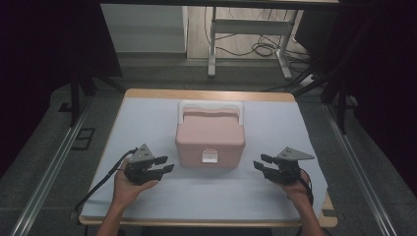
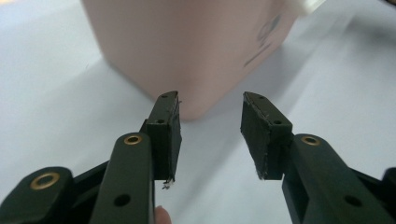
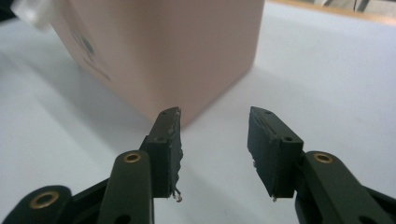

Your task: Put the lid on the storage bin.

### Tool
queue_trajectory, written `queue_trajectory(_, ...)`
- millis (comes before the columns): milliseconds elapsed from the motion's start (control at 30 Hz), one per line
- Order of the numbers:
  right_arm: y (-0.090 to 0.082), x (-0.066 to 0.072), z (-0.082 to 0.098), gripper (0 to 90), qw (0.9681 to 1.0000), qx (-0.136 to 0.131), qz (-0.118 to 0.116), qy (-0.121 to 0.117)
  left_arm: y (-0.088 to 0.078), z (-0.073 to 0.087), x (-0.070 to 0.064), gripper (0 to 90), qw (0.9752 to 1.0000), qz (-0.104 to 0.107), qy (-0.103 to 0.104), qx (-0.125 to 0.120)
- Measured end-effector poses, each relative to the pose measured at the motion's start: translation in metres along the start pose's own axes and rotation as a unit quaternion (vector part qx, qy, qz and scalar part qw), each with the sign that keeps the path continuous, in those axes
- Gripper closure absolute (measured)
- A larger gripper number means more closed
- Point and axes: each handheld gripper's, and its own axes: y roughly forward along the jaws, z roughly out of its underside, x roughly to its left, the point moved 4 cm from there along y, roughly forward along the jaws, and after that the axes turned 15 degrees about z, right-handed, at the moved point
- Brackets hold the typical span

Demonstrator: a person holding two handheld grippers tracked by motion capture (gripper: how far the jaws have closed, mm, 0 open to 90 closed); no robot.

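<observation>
At mid-table sits the pink lidded storage box [image 1: 210, 138], rigid and smooth-walled; your left gripper [image 1: 165, 164] and right gripper [image 1: 260, 164] flank it, both parted and empty. Grip its white handle [image 1: 211, 106].

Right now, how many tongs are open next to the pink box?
2. Left tongs sit open off the left side of the pink box; right tongs sit open off its right side. Neither touches it.
</observation>
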Motion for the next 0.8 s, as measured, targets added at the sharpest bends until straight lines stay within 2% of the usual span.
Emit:
queue_trajectory(100,0.001,-0.002,0.007,53.5,1.0000,0.006,0.003,0.001,0.000,0.006,0.005,57.7,0.9999,-0.011,-0.004,0.009)
queue_trajectory(333,0.004,-0.003,0.015,52.4,0.9999,0.012,0.010,0.000,0.000,0.014,0.009,56.7,0.9997,-0.011,-0.019,0.004)
queue_trajectory(800,0.003,-0.003,0.015,51.7,0.9999,0.004,0.012,0.000,-0.002,0.014,0.010,56.1,0.9997,-0.015,-0.018,0.000)
